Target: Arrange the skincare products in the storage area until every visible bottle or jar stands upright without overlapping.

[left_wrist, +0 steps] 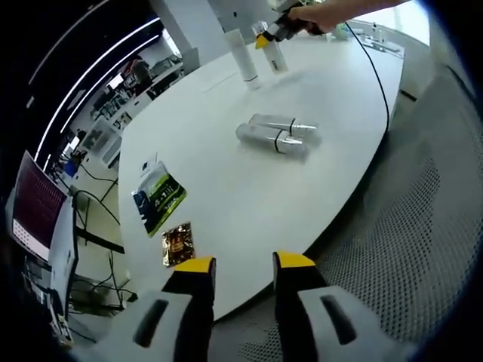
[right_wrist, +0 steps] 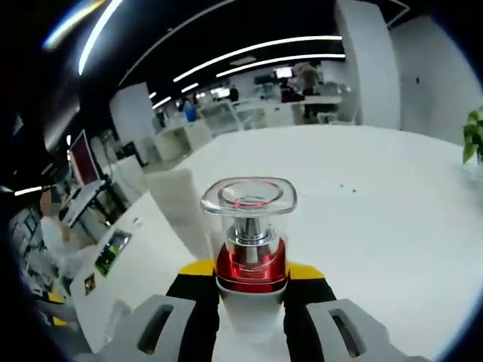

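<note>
A: Left of the lying bottles (left_wrist: 278, 136), on the table (left_wrist: 226, 204), are two packets: a green pouch (left_wrist: 158, 194) and a small gold one (left_wrist: 177, 243). They aren't skincare.

B: And the left gripper (left_wrist: 244, 267)?

A: Near the table edge, well short of the bottles, its jaws apart with nothing between them. The bottles lie side by side, touching, both flat.

B: Beyond them?

A: One white tube (left_wrist: 244, 60) stands upright. Just beside it a hand (left_wrist: 321, 16) brings the right gripper (left_wrist: 264, 36) with another bottle.

B: What does the right gripper view show?

A: The right gripper (right_wrist: 250, 275) is clenched on a pump bottle (right_wrist: 249, 245), red collar, clear cap, held upright.

B: Risks?

A: I judge the bottle could clip the tube while being set down, since they're so close; the tube is tall and would tip easily. Letting go off-vertical would topple the bottle itself. Later, the round lying bottles may roll toward the edge if nudged.
</note>
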The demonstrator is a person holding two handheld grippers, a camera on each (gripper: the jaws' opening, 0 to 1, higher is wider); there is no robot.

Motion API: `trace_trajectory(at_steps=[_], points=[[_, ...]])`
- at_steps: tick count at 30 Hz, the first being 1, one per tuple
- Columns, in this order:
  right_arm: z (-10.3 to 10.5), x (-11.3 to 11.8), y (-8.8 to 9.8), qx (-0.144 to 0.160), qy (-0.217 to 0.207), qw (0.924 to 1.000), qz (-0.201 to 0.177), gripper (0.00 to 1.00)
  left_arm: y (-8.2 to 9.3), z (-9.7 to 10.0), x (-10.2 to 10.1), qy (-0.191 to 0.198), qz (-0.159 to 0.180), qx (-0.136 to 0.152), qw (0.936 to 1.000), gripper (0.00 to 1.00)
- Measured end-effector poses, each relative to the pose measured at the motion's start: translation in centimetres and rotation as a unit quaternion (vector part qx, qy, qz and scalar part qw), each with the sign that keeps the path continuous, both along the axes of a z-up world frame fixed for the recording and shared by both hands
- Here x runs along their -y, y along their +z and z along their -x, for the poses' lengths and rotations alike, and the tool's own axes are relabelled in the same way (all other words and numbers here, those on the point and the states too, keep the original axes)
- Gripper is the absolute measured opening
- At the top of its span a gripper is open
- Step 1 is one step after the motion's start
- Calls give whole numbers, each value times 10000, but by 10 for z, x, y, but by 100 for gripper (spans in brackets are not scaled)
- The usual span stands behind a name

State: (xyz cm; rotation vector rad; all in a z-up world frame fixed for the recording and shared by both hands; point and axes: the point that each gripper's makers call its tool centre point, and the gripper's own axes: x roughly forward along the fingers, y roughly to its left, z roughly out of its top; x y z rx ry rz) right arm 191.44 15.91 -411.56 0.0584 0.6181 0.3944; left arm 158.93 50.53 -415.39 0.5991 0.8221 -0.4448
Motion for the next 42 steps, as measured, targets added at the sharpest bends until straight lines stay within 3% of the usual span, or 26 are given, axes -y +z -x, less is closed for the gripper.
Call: trace_trajectory(at_steps=[12,21,29,42], points=[[-27,13,-22,250,-293,9988,296,28,-2,1,-2,44,-28,-79,10000,26],[-34,4,-16,636,-313,9966,422,28,-4,3,-1,17,-34,-140,9999,26],[-22,-4,-12,1026,-364,9931,428,29,-7,5,-2,9,-81,-228,9997,25],[-14,-8,-15,806,-23,9964,250,34,-9,6,-3,-7,-111,-259,9996,25]])
